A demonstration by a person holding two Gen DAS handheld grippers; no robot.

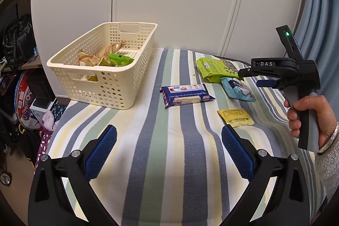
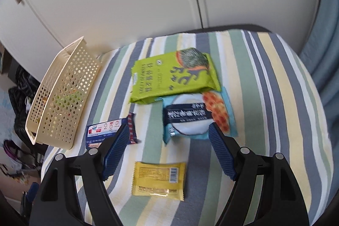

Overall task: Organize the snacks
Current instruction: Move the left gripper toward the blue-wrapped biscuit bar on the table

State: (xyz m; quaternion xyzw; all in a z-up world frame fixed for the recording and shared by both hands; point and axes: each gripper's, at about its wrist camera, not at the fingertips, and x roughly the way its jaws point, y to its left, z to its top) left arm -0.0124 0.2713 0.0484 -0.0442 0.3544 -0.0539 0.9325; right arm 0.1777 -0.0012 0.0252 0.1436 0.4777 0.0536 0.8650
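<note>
At about ten o'clock in the left wrist view a cream basket (image 1: 99, 69) sits on the striped cloth (image 1: 161, 162) covering the desk, already holding a few wrappers, among them a green packet (image 1: 119, 59) and a tan one (image 1: 89, 57). The left tool (image 1: 168, 141) hangs above bare cloth at six o'clock with its jaws spread wide and nothing between them. Just past centre lies a dark blue cracker pack (image 1: 185, 95), well apart from the basket. Toward two o'clock a lime green bag (image 1: 211, 69) overlaps a light blue packet (image 1: 238, 89), and a small yellow sachet (image 1: 236, 117) lies nearer, at about three o'clock. At the right edge a hand (image 1: 307, 113) grips the handle of the right tool (image 2: 169, 135) (seen side-on here). In its own view that tool is released, jaws wide, hovering over the light blue packet with the yellow sachet below.
</note>
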